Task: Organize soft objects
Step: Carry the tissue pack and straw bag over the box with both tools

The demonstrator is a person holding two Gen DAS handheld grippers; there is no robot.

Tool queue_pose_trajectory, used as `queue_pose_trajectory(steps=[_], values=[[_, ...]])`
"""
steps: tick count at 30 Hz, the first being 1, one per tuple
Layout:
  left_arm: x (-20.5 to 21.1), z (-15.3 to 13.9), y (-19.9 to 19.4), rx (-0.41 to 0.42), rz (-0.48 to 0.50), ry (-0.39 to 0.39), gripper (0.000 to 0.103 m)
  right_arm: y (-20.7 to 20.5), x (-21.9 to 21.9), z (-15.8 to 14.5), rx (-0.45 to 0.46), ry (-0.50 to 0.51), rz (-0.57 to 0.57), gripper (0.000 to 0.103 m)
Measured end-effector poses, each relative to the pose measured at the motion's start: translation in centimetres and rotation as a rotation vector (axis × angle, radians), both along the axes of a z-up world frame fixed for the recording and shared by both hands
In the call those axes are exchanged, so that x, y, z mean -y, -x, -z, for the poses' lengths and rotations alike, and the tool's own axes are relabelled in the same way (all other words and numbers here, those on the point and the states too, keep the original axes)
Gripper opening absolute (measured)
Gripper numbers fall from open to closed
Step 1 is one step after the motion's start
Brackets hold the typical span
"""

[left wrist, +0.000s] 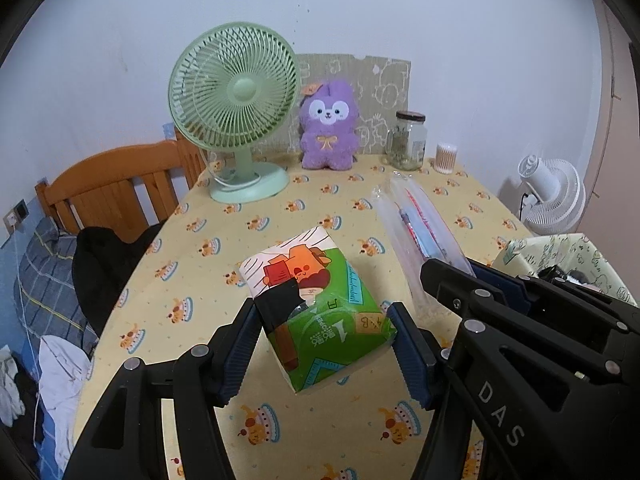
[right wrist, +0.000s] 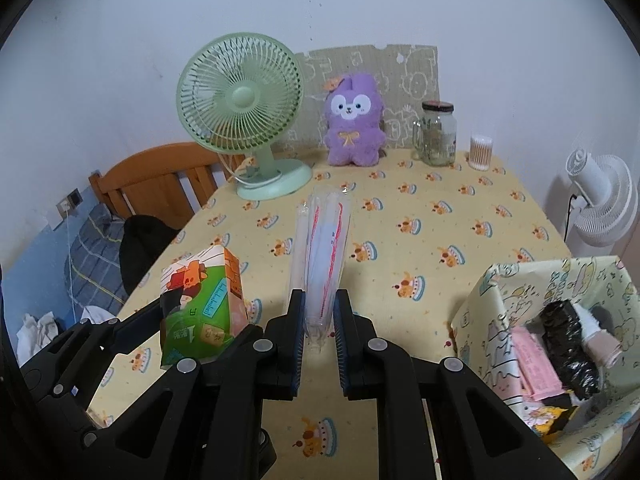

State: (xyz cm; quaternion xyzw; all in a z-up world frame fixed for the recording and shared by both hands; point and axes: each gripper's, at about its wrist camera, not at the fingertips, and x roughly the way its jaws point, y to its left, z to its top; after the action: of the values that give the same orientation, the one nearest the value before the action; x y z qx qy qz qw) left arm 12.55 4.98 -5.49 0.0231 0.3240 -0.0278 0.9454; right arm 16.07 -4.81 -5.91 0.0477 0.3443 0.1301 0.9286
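Now clamping the tissue pack (left wrist: 316, 308) between left gripper (left wrist: 320, 344) jaws above the tablecloth (left wrist: 320, 208) — right gripper (right wrist: 318, 328) jaws closed on the clear plastic bag (right wrist: 322, 248), beside the patterned storage box (right wrist: 500, 300).

Green-and-orange tissue pack (left wrist: 316, 312) lies beside long clear plastic packet (right wrist: 322, 256) on tablecloth.

tissue pack (right wrist: 200, 304) left of sleeve (right wrist: 322, 252), box (right wrist: 500, 300) right
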Motion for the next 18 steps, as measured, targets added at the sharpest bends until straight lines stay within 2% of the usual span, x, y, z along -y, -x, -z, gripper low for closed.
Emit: queue_pose_trajectory(steps=[11,18], values=[[1.0,-2.7,1.6,0.061,-0.003,-0.008,0.066,1.4,0.9,-2.9,0.058,0.003,-0.010,0.017],[2.0,-3.3,2.0,0.077,0.004,-0.010,0.066,2.1,2.1,-3.7,0.078,-0.002,-0.011,0.017]])
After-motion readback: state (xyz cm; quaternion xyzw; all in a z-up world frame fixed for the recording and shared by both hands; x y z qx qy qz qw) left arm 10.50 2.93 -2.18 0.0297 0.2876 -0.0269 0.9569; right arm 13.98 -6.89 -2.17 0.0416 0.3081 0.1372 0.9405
